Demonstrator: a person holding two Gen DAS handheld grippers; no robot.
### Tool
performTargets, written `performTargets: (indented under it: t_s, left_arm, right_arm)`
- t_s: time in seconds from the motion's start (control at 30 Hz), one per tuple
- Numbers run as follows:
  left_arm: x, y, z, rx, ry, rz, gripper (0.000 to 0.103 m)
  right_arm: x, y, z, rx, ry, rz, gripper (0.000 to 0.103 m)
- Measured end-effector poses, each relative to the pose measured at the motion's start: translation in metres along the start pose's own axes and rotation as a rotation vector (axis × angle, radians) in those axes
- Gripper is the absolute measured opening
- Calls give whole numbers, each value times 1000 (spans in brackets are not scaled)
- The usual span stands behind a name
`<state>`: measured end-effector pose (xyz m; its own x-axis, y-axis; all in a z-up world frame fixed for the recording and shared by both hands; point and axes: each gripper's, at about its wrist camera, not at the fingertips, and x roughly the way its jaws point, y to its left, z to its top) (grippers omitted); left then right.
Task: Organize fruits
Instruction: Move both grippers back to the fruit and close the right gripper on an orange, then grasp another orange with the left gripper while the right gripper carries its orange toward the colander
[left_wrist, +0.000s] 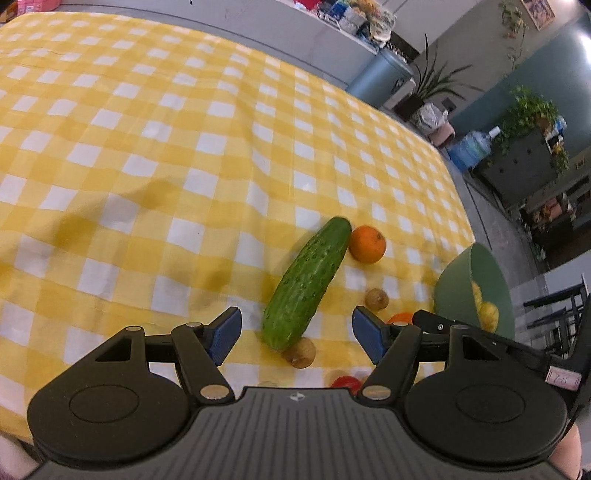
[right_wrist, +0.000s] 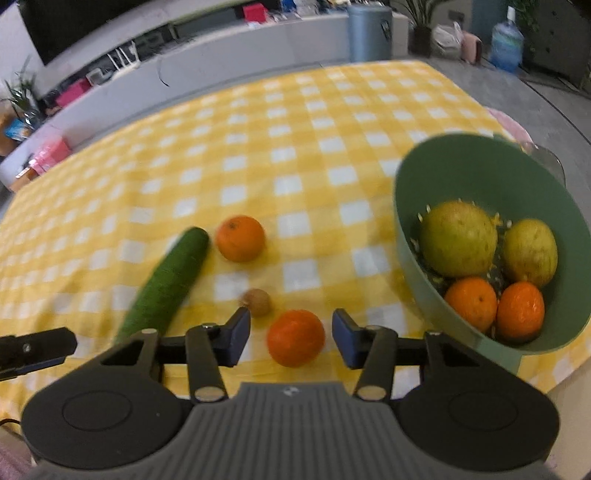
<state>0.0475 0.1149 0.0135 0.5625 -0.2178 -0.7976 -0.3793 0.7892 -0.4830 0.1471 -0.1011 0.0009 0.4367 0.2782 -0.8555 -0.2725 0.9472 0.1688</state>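
Right claw lined up on a loose orange, left claw over the cucumber.

The right claw (right_wrist: 291, 334) stood spread wide and held nothing, its blue pads on either side of the near orange (right_wrist: 295, 338), which lay on the bench (right_wrist: 258, 147) just short of the green bowl (right_wrist: 406, 221). The left claw (left_wrist: 296, 334) was likewise wide apart and empty, with the near end of the cucumber (left_wrist: 308, 282) between its pads. The orange looked firm, round and light, apt to roll, so a squeeze across its widest middle seemed safest. The cucumber looked stiff, heavier and bumpy-skinned, and would probably tip if taken by an end, so its mid-length seemed the better hold. A second orange (right_wrist: 240, 238) lay touching or just beside the cucumber's far tip, and a small brown fruit (right_wrist: 257, 301) sat near the claw, small enough to slip from wide pads.
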Motion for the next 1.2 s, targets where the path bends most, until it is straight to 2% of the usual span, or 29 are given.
performTargets:
  t_s: [0.13, 0.27, 0.5, 0.57, 0.6, 0.73, 0.87, 0.97, 1.2]
  left_arm:
    - [9, 3, -1, -3, 21, 1, 81]
    - [15, 7, -1, -5, 36, 1, 81]
    - [21, 10, -2, 0, 51, 16, 81]
    - [22, 9, -3, 6, 52, 22, 81]
    - [22, 9, -3, 8, 54, 25, 81]
    - [21, 6, -5, 18, 50, 29, 81]
    - [19, -4, -8, 73, 27, 28, 81]
    - [23, -18, -12, 155, 42, 33, 81]
    - [29, -54, -23, 334, -9, 34, 81]
  right_arm:
    - [15, 6, -2, -24, 40, -11, 47]
    - [31, 18, -7, -96, 75, -99, 49]
    - [43, 24, -7, -133, 86, -78, 48]
    - [45, 25, -7, -134, 87, -58, 41]
    - [45, 25, -7, -137, 77, -47, 41]
    - [44, 31, -9, -178, 61, -61, 41]
    - [39, 30, -8, -186, 36, -71, 41]
    - [36, 25, -7, -188, 17, -102, 41]
    - [35, 5, -1, -105, 12, -62, 41]
